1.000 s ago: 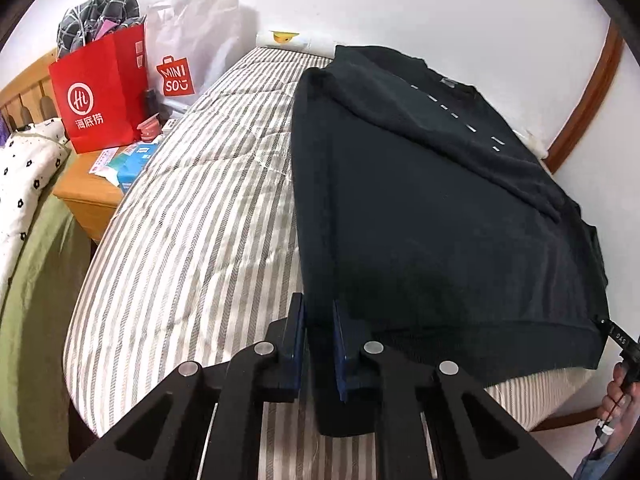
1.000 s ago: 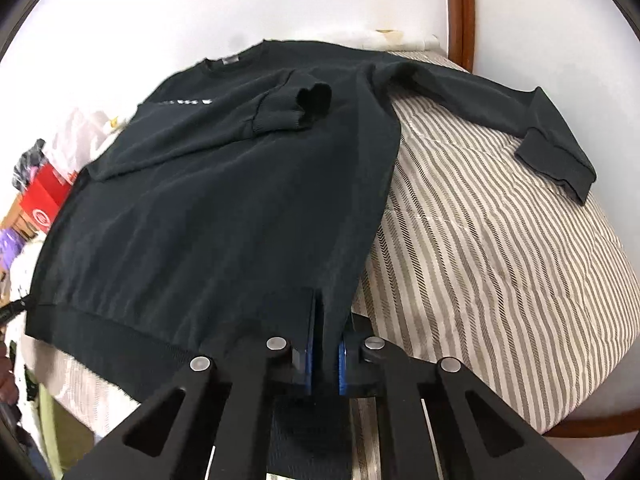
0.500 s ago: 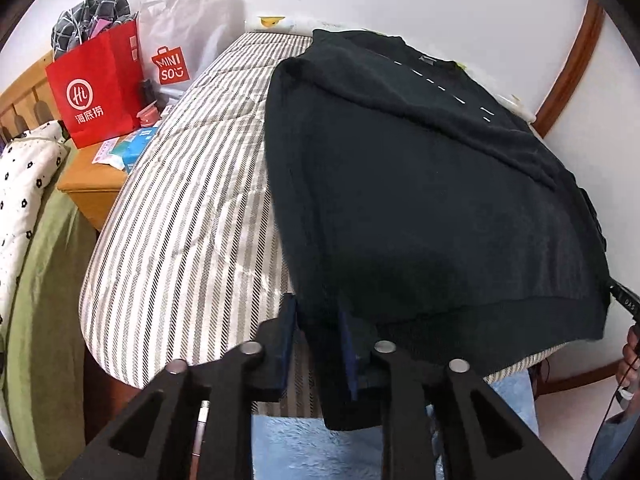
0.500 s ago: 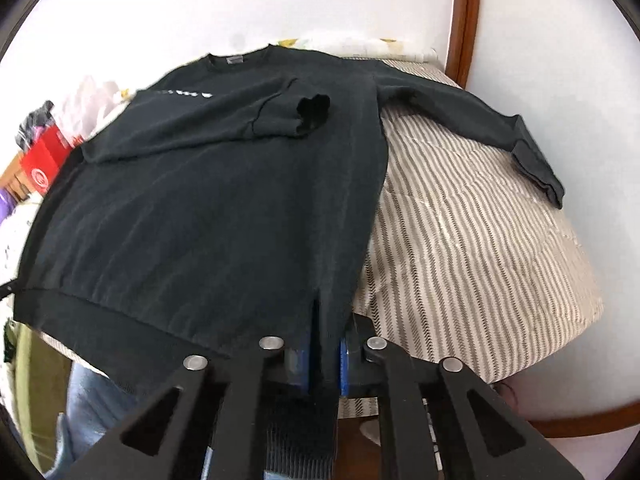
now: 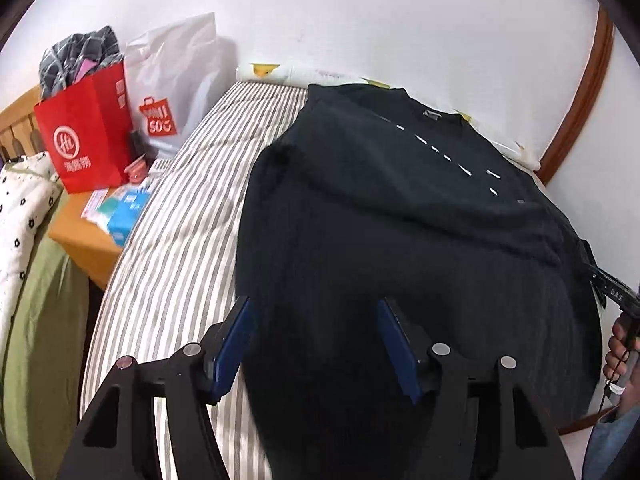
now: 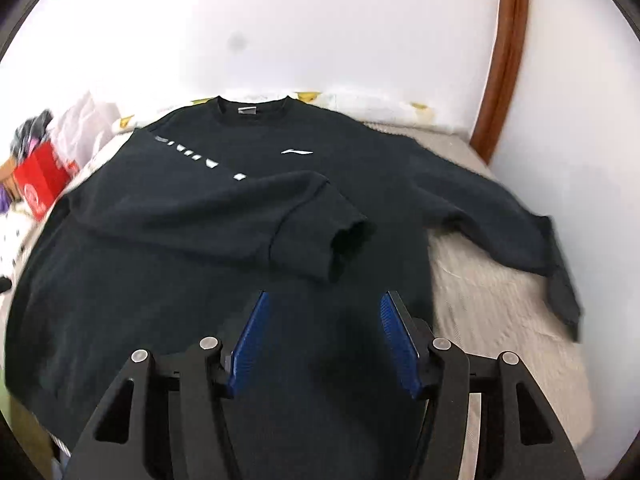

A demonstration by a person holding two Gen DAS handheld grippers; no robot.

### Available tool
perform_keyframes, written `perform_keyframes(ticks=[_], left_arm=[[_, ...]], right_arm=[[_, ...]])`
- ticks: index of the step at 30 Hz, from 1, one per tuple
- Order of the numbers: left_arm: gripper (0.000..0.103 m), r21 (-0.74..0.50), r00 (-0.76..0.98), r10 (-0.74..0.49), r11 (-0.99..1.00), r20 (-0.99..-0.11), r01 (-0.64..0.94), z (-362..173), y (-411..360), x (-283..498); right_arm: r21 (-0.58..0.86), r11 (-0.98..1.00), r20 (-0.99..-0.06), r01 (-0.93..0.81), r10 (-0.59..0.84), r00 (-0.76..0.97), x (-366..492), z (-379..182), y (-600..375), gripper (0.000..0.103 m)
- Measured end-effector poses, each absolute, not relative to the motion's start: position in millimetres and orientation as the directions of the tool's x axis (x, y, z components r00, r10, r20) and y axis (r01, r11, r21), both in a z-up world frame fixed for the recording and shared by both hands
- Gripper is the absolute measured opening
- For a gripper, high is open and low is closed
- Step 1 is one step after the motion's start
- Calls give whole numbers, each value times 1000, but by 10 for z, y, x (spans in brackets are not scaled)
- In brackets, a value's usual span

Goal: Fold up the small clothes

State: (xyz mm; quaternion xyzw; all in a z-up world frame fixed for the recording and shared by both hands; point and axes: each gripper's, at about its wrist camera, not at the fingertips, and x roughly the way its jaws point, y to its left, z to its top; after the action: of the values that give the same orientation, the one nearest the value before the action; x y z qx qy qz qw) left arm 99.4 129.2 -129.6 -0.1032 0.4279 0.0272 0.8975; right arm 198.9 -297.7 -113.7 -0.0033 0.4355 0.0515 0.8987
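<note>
Item: black sweatshirt [image 6: 248,264], laid flat and face up on the striped mattress [image 5: 172,240], collar toward the far edge by the wall, hem at the near edge under my grippers.

Folded so far: one sleeve [image 6: 280,220] is turned in across the chest, its cuff near the middle.

Outstanding: the other sleeve [image 6: 500,224] lies stretched toward the mattress's right edge, unfolded; the body is at full length.

Left gripper [image 5: 312,340]: jaws have just been opening, now apart, hem cloth between them unpinched.

Right gripper [image 6: 324,340]: likewise just opened, apart, nothing clamped.

Progress, by my judgement: early, roughly one fold in.
</note>
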Motion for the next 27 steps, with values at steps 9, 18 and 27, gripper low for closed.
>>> perform_keyframes(ticks=[9,18,27], left_arm=[[62,-164,627,-24,972,-779,-167,-1414,1345,1484],[62,-144,609,20,965,-793,-220,-1547,1442,1830],[62,-86,579,66,969,-813,-232,-1681,1442,1875]], right_arm=[[154,988,-833,-21,142,534,2579,-1560,-3031,56],[153,988,-852,5,129,507,2675,-1686,-2978,21],[317,948,-849,-16,291,442,2519,-1449,-3348,10]])
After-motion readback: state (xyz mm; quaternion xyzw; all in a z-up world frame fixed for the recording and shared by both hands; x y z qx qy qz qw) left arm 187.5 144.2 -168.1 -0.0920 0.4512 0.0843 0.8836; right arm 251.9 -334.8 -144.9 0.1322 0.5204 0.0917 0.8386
